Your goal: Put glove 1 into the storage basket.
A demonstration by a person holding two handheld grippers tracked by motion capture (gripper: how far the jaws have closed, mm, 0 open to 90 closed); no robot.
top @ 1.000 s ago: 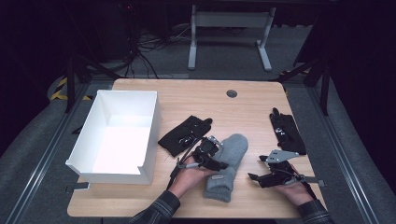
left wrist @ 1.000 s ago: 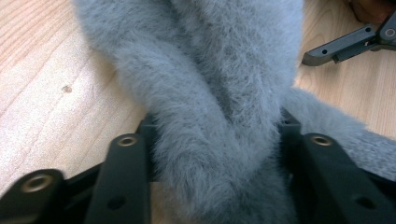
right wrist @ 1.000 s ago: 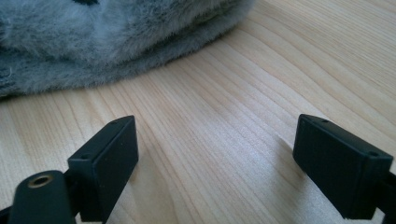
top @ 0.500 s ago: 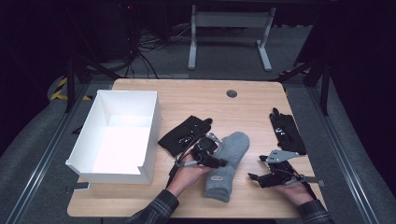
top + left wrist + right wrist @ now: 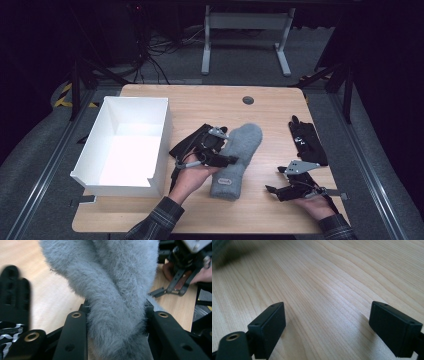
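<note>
The left gripper (image 5: 227, 160) pinches a fuzzy grey mitten (image 5: 239, 156) at mid-table, its jaws having just closed onto the fabric bunched between them. A small label (image 5: 225, 181) sits near the mitten's cuff, its writing too small to read. The right gripper (image 5: 274, 190) rests with jaws spread over bare wooden table (image 5: 342, 277). Black gloves (image 5: 306, 140) lie beyond it, markings illegible.

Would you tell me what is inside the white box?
The white box looks empty: its bare white floor and inner walls show. The strip of floor behind its near wall is hidden from the high view.
</note>
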